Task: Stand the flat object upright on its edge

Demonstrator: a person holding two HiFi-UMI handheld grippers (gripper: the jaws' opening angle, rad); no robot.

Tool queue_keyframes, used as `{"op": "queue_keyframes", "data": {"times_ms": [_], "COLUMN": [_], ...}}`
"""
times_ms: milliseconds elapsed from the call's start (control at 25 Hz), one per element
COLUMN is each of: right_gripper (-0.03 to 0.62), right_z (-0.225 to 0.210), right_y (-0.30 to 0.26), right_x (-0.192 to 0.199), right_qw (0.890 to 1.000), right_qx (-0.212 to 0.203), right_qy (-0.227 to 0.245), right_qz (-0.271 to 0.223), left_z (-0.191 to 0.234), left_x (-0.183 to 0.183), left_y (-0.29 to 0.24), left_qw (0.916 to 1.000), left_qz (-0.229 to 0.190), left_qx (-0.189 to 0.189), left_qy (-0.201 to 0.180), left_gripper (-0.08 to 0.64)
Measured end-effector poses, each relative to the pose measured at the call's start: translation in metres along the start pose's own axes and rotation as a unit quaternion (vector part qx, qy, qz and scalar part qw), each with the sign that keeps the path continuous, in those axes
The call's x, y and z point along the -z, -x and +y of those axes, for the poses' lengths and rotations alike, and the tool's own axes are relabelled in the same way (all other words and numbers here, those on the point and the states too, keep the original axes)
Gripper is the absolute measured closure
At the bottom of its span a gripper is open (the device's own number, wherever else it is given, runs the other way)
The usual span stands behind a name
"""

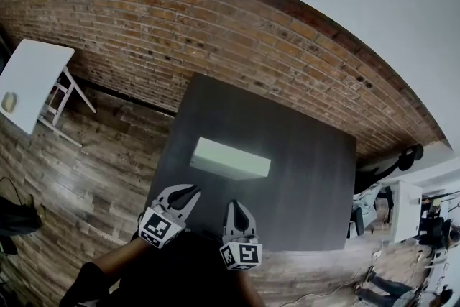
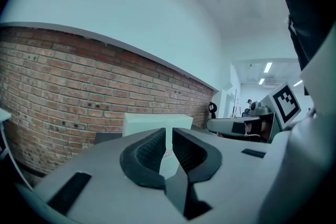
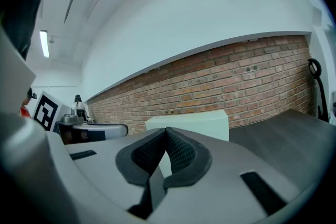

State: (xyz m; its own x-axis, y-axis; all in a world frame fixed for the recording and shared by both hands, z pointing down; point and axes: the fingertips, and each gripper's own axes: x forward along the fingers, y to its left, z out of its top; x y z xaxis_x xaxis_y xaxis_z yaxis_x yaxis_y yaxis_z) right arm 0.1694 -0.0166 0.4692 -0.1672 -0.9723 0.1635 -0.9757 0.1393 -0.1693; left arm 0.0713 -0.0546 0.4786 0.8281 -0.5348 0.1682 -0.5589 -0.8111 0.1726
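A pale, flat rectangular block [image 1: 230, 158] rests on its long edge near the middle of the dark table [image 1: 309, 183]. In both gripper views the block [image 2: 152, 124] [image 3: 199, 122] rises as a slab behind the jaws. My left gripper [image 1: 188, 192] hovers at the table's near edge, a short way in front of the block's left end, its jaws almost touching and nothing between them [image 2: 169, 132]. Beside it, my right gripper [image 1: 238, 205] is shut and empty [image 3: 166, 131], pointing at the block's right half. Neither gripper touches the block.
A brick wall [image 1: 215, 32] runs behind the table. A white folding table [image 1: 32, 79] stands on the wooden floor at the left. Desks and chairs [image 1: 388, 205] crowd the right side. Dark sleeves [image 1: 144, 269] fill the bottom edge.
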Motion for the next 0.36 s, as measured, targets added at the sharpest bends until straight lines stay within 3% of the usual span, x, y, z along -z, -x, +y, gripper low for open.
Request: {"op": "queue_keyframes", "data": {"times_ms": [360], "right_gripper": [0.568], "right_z": [0.0006], "right_y": [0.0007], "right_x": [0.0008], "right_qw": [1.0], "right_qx": [0.001], "right_qy": [0.001], "right_qz": [0.001], "left_z": [-0.0017], "left_x": [0.0035], "left_y": [-0.0011], "left_qw": [1.0], "left_qz": [0.006], "left_qx": [0.003], "left_qy": [0.003], "left_gripper": [0.497]}}
